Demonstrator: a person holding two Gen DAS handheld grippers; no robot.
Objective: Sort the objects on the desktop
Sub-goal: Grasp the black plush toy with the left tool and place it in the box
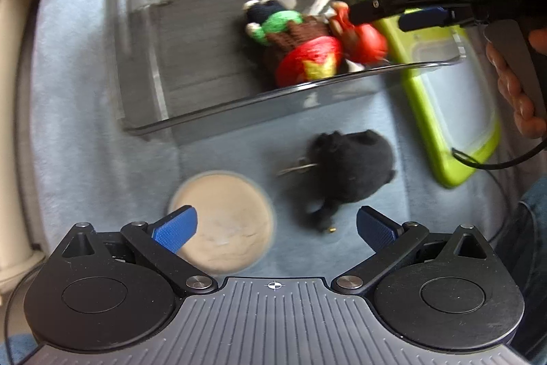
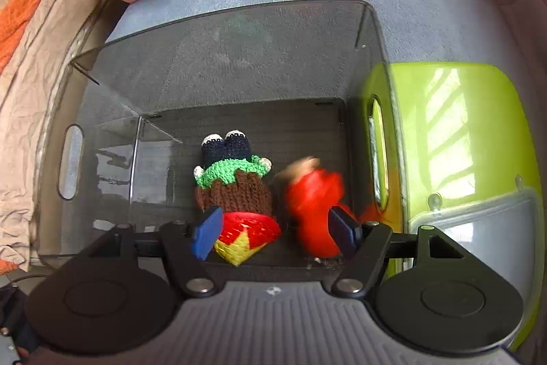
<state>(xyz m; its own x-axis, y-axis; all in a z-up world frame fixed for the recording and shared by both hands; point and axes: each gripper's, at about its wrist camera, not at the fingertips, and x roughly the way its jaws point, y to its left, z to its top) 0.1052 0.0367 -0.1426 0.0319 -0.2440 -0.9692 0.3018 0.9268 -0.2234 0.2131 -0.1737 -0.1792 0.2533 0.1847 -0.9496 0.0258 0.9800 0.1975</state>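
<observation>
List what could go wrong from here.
1. The red toy is blurred between the open right gripper fingers; it may tumble against the knitted doll in the clear bin.
2. The left gripper, open over the black pouch, might catch the beige disc.

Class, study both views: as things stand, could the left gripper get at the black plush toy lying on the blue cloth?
Probably yes. The left gripper is open, and the black plush toy lies on the cloth just ahead, outside the clear bin, with nothing between them. The beige disc sits beside it, left of the path.
</observation>
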